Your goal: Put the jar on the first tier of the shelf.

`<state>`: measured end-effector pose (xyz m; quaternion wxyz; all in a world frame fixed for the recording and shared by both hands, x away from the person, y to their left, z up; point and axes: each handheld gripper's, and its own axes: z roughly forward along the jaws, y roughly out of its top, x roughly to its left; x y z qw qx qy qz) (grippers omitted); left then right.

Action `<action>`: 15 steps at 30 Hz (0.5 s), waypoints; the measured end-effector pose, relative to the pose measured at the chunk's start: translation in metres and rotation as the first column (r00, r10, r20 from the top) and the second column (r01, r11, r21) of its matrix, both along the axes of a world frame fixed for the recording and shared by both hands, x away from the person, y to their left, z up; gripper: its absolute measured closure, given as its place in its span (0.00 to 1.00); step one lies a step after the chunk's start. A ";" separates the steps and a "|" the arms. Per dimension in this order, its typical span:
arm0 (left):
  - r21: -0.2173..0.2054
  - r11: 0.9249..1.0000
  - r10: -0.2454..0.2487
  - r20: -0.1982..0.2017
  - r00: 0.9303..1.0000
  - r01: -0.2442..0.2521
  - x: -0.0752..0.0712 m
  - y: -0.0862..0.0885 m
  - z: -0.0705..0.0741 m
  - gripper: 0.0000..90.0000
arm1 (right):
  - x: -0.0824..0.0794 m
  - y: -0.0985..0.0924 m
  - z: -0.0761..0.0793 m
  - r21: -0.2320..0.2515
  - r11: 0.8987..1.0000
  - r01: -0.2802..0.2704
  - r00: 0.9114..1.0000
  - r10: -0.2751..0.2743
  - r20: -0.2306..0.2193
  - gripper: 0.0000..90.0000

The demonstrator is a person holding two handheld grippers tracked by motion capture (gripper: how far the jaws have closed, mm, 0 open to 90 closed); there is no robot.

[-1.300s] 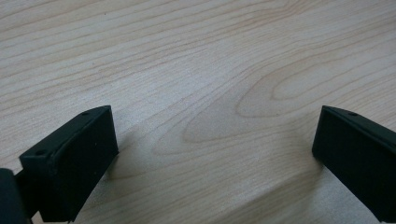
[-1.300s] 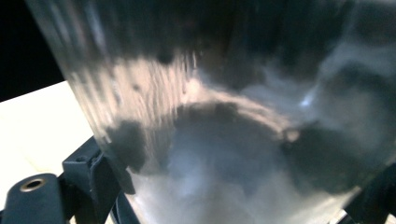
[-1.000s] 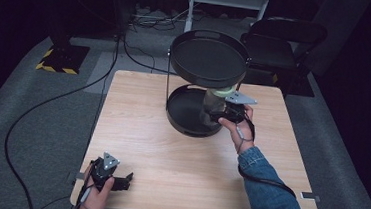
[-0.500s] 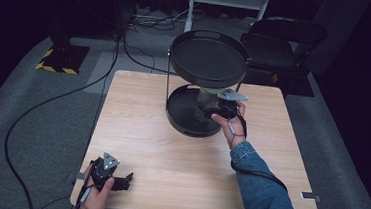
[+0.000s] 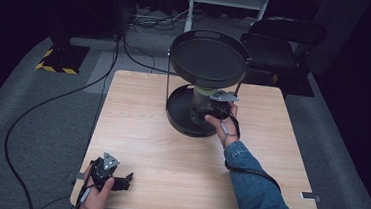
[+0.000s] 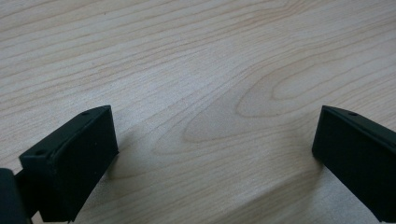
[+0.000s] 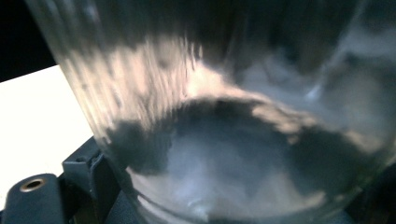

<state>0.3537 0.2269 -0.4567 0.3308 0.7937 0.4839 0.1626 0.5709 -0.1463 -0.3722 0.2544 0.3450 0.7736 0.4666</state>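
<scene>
A black two-tier tray stand sits at the far middle of the wooden table (image 5: 146, 131), with its upper tray (image 5: 208, 58) over its lower tray (image 5: 178, 111). My right gripper (image 5: 207, 111) reaches in over the lower tray, shut on a clear ribbed glass jar (image 5: 197, 105) with a pale lid. Up close, the jar's glass wall (image 7: 224, 116) sits between the jaws. My left gripper (image 5: 125, 180) rests at the table's near left corner. It is open (image 6: 215, 140), with bare wood between its black fingers (image 6: 74, 158).
A black chair (image 5: 278, 41) stands behind the table's far right. Cables (image 5: 47, 108) run across the grey floor at the left, near a yellow-and-black striped base (image 5: 59, 57). A small grey tag (image 5: 309, 196) lies at the table's right front edge.
My right gripper has moved a little left with the jar, farther in under the upper tray. The left gripper has stayed put.
</scene>
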 end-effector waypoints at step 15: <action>0.000 1.000 -0.003 -0.001 1.000 0.003 0.000 0.000 0.000 0.00 | 0.000 0.006 -0.016 -0.006 1.000 0.002 1.000 -0.002 -0.029 0.12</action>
